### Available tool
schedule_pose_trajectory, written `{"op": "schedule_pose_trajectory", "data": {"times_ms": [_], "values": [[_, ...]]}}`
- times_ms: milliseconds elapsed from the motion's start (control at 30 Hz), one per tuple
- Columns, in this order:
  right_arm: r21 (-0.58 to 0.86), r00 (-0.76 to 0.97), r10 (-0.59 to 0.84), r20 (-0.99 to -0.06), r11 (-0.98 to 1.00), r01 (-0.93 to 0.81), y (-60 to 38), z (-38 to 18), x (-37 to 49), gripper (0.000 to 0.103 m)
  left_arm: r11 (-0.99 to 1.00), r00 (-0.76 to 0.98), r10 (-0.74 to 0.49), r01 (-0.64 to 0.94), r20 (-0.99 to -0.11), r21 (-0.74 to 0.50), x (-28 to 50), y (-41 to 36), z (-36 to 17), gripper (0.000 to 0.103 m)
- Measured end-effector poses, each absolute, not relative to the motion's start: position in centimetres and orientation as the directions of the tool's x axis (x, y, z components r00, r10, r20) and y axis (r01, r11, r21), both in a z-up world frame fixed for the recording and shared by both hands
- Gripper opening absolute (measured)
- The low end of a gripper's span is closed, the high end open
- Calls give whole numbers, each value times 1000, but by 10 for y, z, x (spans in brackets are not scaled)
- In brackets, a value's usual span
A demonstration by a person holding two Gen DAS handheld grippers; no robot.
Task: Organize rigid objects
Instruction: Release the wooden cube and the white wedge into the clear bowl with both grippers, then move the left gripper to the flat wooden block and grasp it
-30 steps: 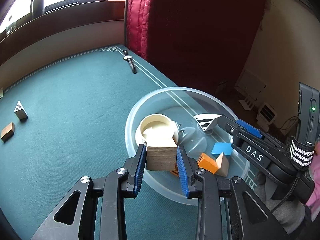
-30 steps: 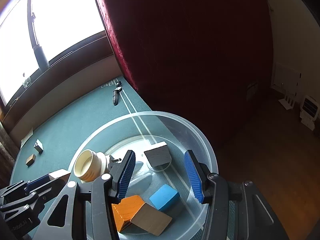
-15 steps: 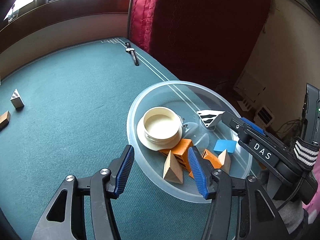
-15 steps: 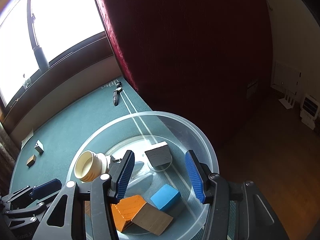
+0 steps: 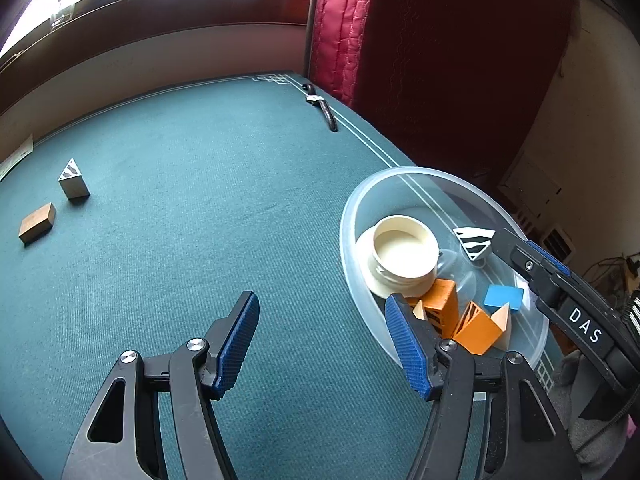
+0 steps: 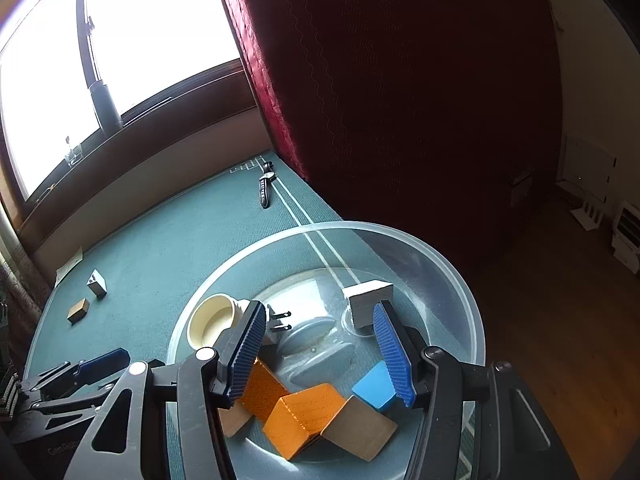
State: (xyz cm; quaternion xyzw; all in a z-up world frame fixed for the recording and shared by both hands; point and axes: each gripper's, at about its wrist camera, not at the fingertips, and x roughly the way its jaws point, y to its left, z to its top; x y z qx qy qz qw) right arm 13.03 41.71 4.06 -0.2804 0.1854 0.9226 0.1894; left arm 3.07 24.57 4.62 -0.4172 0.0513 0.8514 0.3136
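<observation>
A clear plastic bowl (image 5: pixel 352 216) (image 6: pixel 460 280) sits at the right edge of the green table. It holds a cream cup (image 5: pixel 404 250) (image 6: pixel 210 318), orange blocks (image 5: pixel 444 306) (image 6: pixel 304 412), a blue block (image 5: pixel 504 296) (image 6: pixel 376 386), wooden blocks (image 6: pixel 360 434) and a zebra-striped wedge (image 5: pixel 474 240) (image 6: pixel 368 300). My left gripper (image 5: pixel 324 340) is open and empty over the table just left of the bowl. My right gripper (image 6: pixel 320 352) is open and empty above the bowl's middle. A striped wedge (image 5: pixel 72 182) (image 6: pixel 97 283) and a brown block (image 5: pixel 37 222) (image 6: pixel 78 310) lie on the table far left.
A wristwatch (image 5: pixel 322 110) (image 6: pixel 265 186) lies near the table's far right corner. A red curtain (image 5: pixel 420 60) hangs behind the bowl. A paper slip (image 5: pixel 16 156) lies at the far left edge. The floor (image 6: pixel 560 300) drops off right of the table.
My left gripper let go of a wooden block into the bowl, opened, and swung left away from the bowl. My right gripper stayed open over the bowl.
</observation>
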Motion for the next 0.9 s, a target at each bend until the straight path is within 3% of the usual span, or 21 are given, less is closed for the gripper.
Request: {"op": "schedule_pose_trajectory", "data": {"times_ms": [167,233,333,500,900], "values": [[237,-785,227,-576,-873,-426,404,46,123,60,-827,-478,465,-536,-745,-172,19,232,45,67],[241,-792,217,-570,-878,-414,398,48,120,75,-837,-485,455,-519,-747,-174,14,226,44,67],[254,-809,208,-550,-881,-400,389,52,116,89,-853,-496,438,-493,-749,-172,6,217,42,71],[284,-833,155,-531,-894,-347,374,57,106,102,-879,-515,413,-442,-751,-181,-5,197,41,76],[264,-843,32,-537,-943,-204,321,57,78,102,-959,-603,259,-253,-755,-127,-51,134,35,77]]}}
